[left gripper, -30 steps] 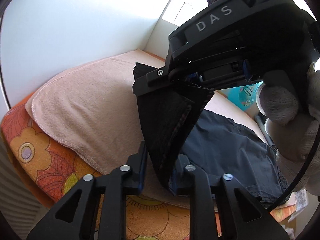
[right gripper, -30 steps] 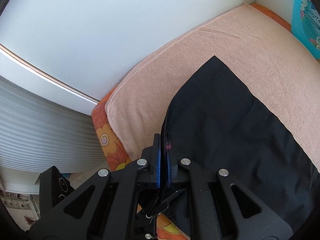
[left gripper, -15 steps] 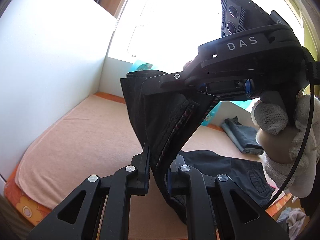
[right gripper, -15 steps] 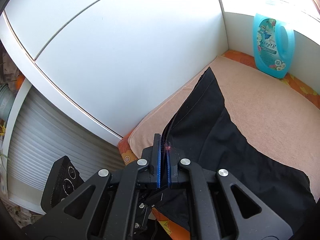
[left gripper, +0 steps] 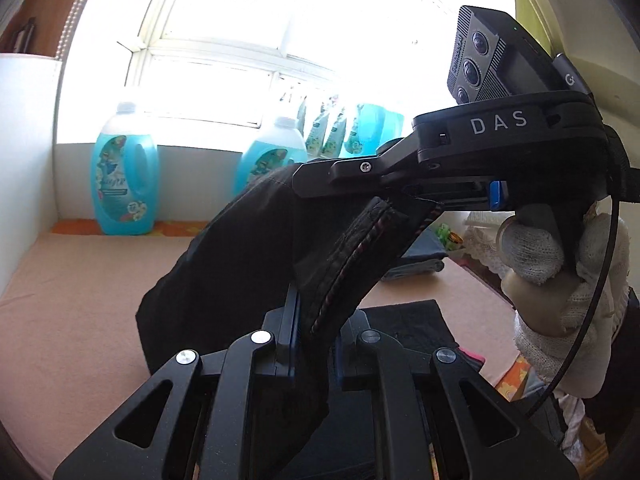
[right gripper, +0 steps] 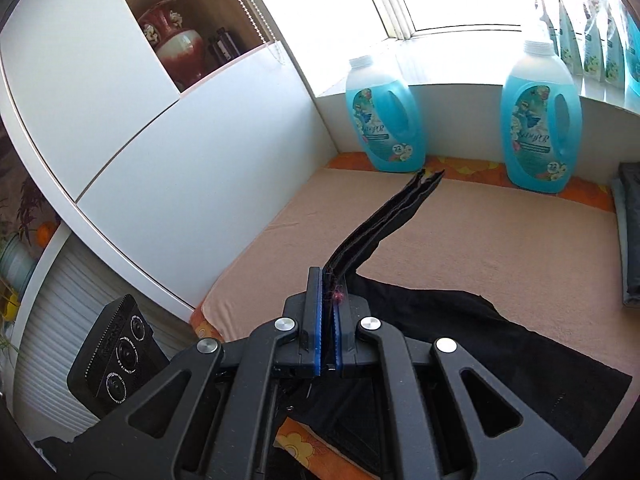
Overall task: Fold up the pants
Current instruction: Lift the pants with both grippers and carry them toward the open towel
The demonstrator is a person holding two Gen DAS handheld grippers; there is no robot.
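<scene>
Pants [left gripper: 240, 272] hang between both hand-held grippers — left [left gripper: 316, 336], right [right gripper: 328, 300].

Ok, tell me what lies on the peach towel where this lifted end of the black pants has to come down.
Nothing visible blocks it. The peach towel ahead of the black pants is bare; two blue detergent bottles stand at its far edge, and folded dark clothes lie off to the right. Both tools, left and right, grip the fabric.
</scene>
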